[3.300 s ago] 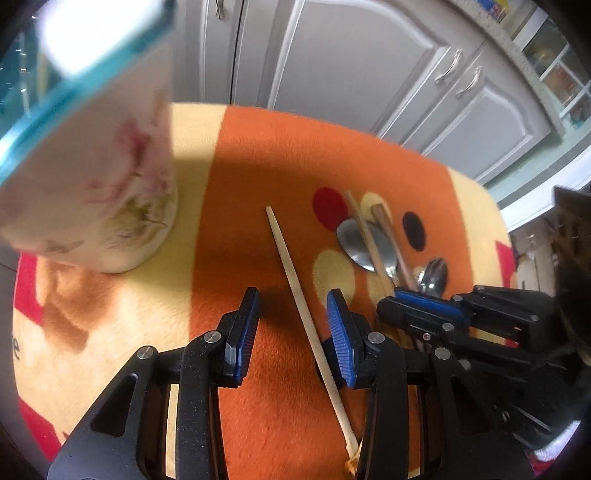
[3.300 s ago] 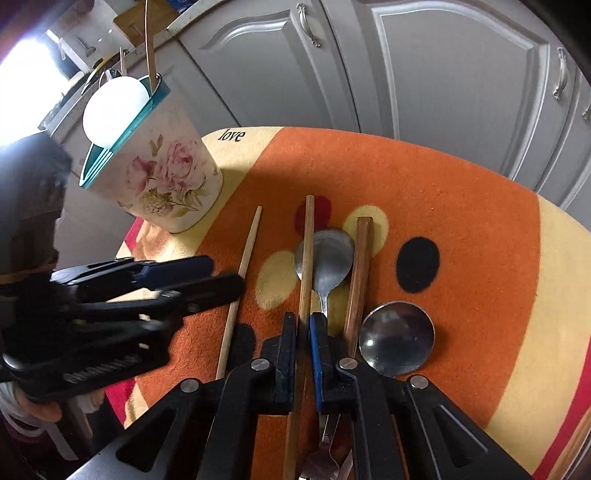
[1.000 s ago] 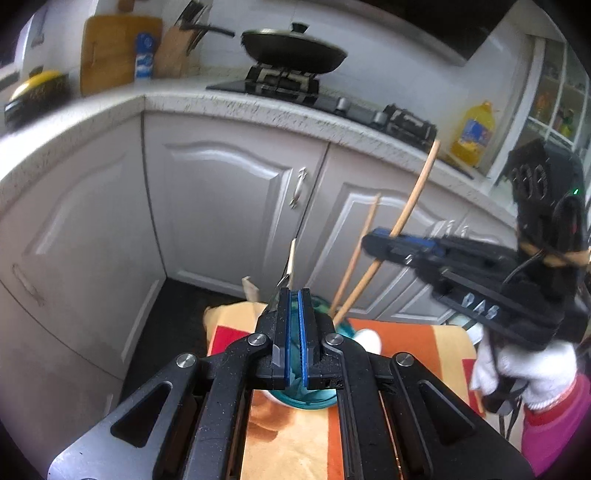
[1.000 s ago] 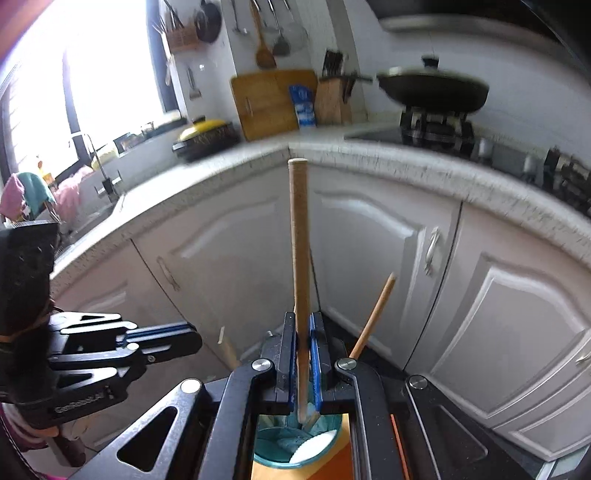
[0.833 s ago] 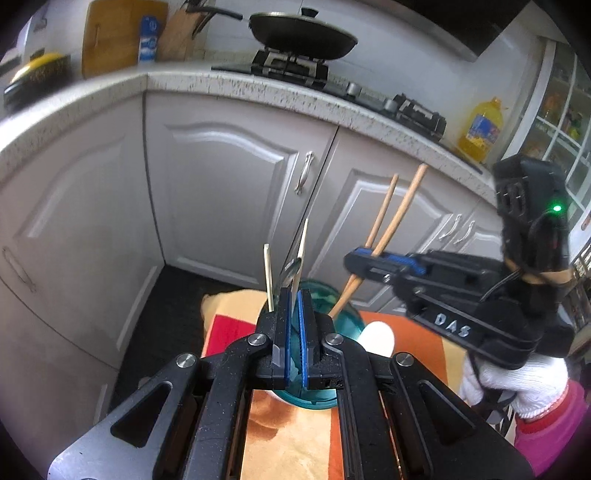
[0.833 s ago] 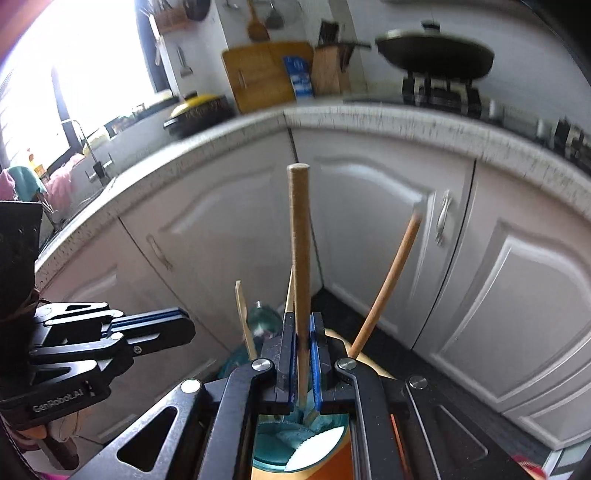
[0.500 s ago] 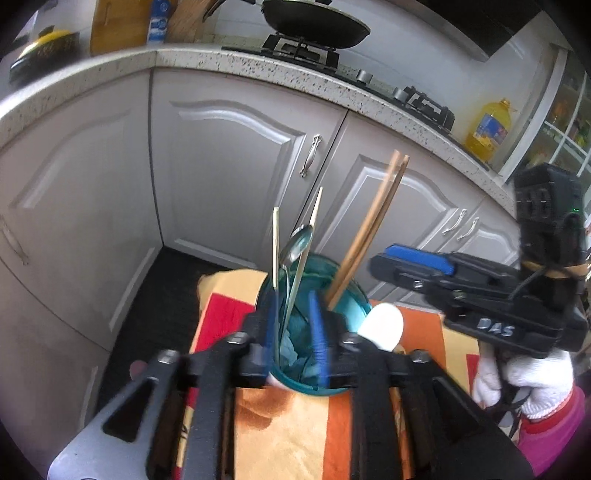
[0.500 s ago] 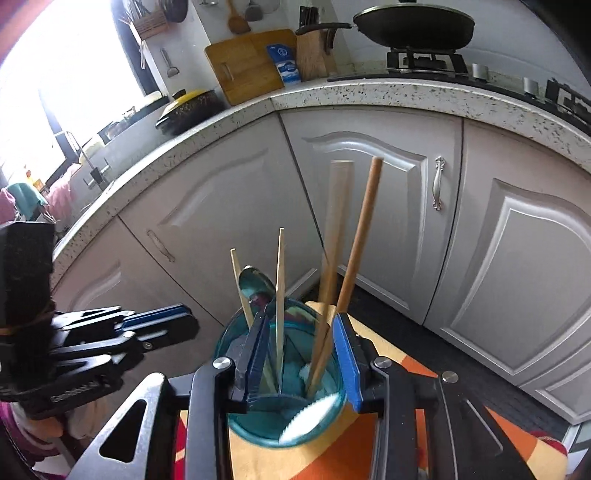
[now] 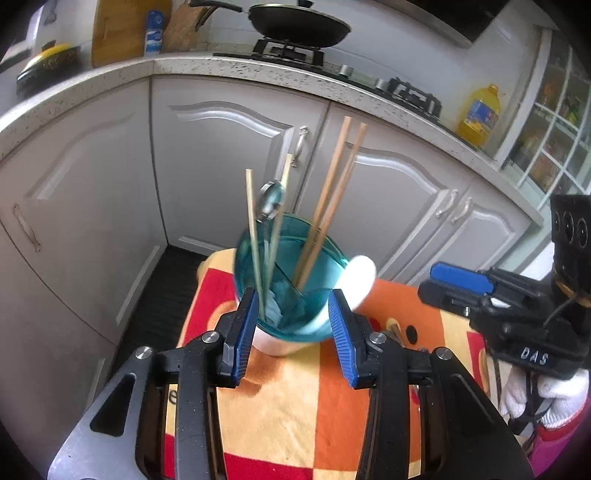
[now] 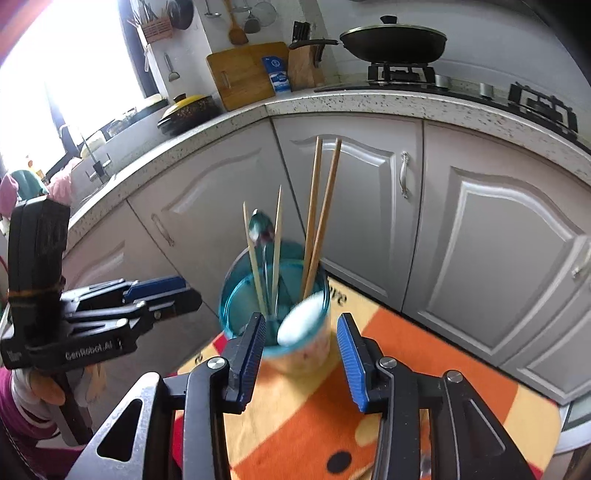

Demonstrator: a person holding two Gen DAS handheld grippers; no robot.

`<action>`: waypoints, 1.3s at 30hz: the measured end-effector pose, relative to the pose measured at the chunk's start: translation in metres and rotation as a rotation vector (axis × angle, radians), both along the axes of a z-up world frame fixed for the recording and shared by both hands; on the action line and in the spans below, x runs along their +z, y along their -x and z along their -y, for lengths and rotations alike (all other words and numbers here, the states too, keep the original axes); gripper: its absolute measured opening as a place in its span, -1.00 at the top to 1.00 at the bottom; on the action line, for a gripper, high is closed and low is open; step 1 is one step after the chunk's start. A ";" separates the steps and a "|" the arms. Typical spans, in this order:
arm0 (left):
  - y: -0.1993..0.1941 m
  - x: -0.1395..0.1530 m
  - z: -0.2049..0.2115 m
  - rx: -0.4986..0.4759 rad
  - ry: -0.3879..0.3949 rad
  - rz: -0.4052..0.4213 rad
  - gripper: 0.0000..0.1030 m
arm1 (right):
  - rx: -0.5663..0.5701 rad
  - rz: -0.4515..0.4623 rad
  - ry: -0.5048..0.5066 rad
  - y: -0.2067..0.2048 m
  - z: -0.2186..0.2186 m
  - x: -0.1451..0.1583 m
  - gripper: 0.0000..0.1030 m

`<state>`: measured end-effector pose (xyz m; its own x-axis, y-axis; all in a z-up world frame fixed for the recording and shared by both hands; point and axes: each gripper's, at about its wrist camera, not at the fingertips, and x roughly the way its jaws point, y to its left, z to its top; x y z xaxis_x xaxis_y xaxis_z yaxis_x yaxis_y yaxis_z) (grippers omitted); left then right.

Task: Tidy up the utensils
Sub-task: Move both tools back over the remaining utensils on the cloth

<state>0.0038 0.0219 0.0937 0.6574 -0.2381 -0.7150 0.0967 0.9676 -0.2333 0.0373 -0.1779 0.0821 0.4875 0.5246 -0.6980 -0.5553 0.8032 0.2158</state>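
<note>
A teal-rimmed utensil cup [image 9: 291,258] [image 10: 273,291] stands on the orange and yellow cloth [image 9: 295,406] [image 10: 406,369]. In it stand two brown chopsticks [image 9: 332,192] [image 10: 319,206], two pale chopsticks [image 9: 253,229] [image 10: 251,254], a metal spoon [image 9: 271,199] [image 10: 260,229] and a white spoon [image 9: 360,273] [image 10: 299,325]. My left gripper [image 9: 291,328] is open and empty just before the cup. My right gripper [image 10: 301,350] is open and empty, also just before the cup. Each gripper shows in the other's view, the right one [image 9: 461,280] and the left one [image 10: 155,288].
Grey kitchen cabinets [image 9: 221,147] [image 10: 480,221] and a speckled counter [image 10: 369,99] with a hob and pan [image 9: 299,26] stand behind the small table. A few utensils [image 9: 397,332] lie on the cloth right of the cup.
Both grippers carried chopsticks from the cloth up over the cup, opened and let them drop in. Both now stand open, drawn back slightly from the cup.
</note>
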 end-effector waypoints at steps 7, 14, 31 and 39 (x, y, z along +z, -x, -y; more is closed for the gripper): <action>0.021 -0.004 0.029 -0.044 -0.022 0.000 0.24 | -0.066 0.001 0.018 0.039 0.029 -0.007 0.25; 0.039 -0.012 0.058 -0.095 -0.034 -0.008 0.24 | -0.132 -0.004 0.038 0.066 0.060 -0.010 0.23; 0.049 -0.032 0.096 -0.191 0.003 -0.077 0.24 | -0.238 -0.073 0.068 0.099 0.116 -0.041 0.09; 0.039 -0.068 0.104 -0.211 0.073 -0.203 0.24 | -0.286 -0.183 0.082 0.095 0.144 -0.088 0.09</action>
<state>-0.0353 -0.0824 0.0253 0.4329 -0.4103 -0.8026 0.2384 0.9108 -0.3371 -0.0580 -0.3222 -0.0056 0.4695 0.3238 -0.8214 -0.2636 0.9393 0.2196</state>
